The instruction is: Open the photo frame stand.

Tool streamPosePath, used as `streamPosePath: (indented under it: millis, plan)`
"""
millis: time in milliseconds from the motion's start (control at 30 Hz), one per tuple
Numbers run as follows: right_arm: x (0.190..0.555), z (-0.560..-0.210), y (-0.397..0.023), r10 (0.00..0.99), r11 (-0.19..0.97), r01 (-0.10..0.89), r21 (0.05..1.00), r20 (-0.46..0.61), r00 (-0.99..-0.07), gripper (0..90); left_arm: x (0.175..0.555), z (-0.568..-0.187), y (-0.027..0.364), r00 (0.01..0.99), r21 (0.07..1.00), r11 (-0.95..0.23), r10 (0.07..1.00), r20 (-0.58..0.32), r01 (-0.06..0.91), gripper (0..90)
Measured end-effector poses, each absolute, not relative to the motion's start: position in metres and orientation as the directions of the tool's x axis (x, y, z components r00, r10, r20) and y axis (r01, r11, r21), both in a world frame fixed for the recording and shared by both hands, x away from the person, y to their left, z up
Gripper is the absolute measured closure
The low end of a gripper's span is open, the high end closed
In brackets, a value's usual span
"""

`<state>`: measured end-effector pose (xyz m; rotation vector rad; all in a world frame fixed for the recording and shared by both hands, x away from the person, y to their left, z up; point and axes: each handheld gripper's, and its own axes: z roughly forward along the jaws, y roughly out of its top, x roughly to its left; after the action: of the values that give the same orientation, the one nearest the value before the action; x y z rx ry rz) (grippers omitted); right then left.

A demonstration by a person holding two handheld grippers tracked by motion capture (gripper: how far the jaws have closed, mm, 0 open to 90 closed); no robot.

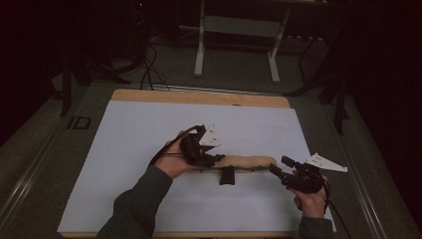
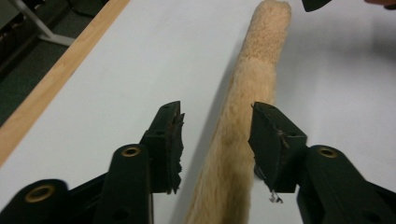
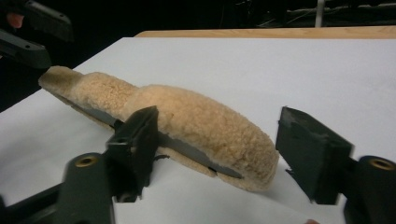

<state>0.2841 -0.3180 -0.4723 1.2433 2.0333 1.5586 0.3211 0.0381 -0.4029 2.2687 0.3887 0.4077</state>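
High view: a long tan fleece pad (image 1: 249, 162) lies crosswise on the white table cover (image 1: 139, 139), near the person's edge, with a dark strap piece (image 1: 228, 176) at its near side. The left gripper (image 1: 211, 158) sits over the pad's left end; the right gripper (image 1: 276, 167) points at its right end.

Left gripper view: jaws wide apart, straddling the pad (image 2: 243, 121) without visibly touching it. To grip well, lower until both jaws flank the fleece evenly, then close on the full thickness.

Right gripper view: jaws wide apart, the pad's rounded end (image 3: 210, 135) between them, a grey band (image 3: 196, 151) running along its side. Advance squarely and take fleece and band together; a bite on pile alone would probably slip.
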Motion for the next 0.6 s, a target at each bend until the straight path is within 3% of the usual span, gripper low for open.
streamPosePath:
  millis: [233,600]
  plan:
    - [0.285,-0.471,-0.318,0.771,0.036,0.451,0.892,0.263,-0.58,33.4,0.312,-0.405,0.061,0.883,0.803,-0.559,0.459,0.094,0.206,60.6]
    - [0.287,-0.469,-0.321,0.781,0.022,0.445,0.895,0.262,-0.566,35.0,0.302,-0.415,0.082,0.859,0.825,-0.508,0.509,0.056,0.248,60.8]
